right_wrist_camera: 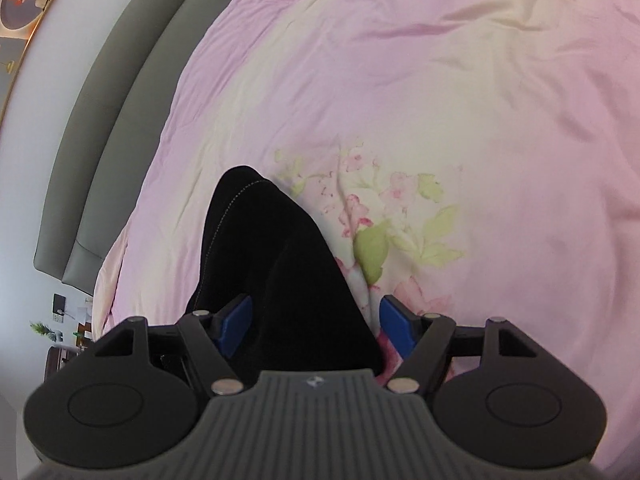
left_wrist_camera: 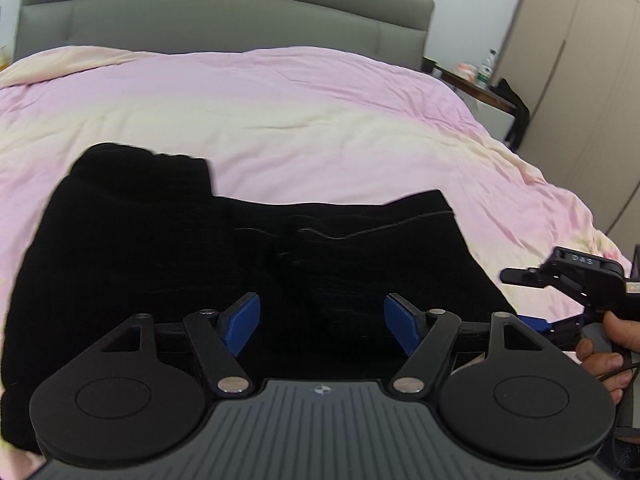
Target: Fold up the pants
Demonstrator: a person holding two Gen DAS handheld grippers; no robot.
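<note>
Pants [left_wrist_camera: 224,264], black and partly folded, lie on the near part of the pink bedspread [left_wrist_camera: 320,120]. Left gripper [left_wrist_camera: 322,326] hovers over them, jaws apart, gripping nothing. Right gripper [right_wrist_camera: 316,326], jaws apart, straddles one black fabric end without pinching. Farther off stands a grey headboard [left_wrist_camera: 224,12].

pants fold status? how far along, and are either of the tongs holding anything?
Done: the black pants lie on the pink bedspread already doubled, one layer over another at the left. In hand: nothing; the left tongs and right tongs are open, pads clear of cloth. Left: likely one more fold and tidying the right-hand end.
</note>
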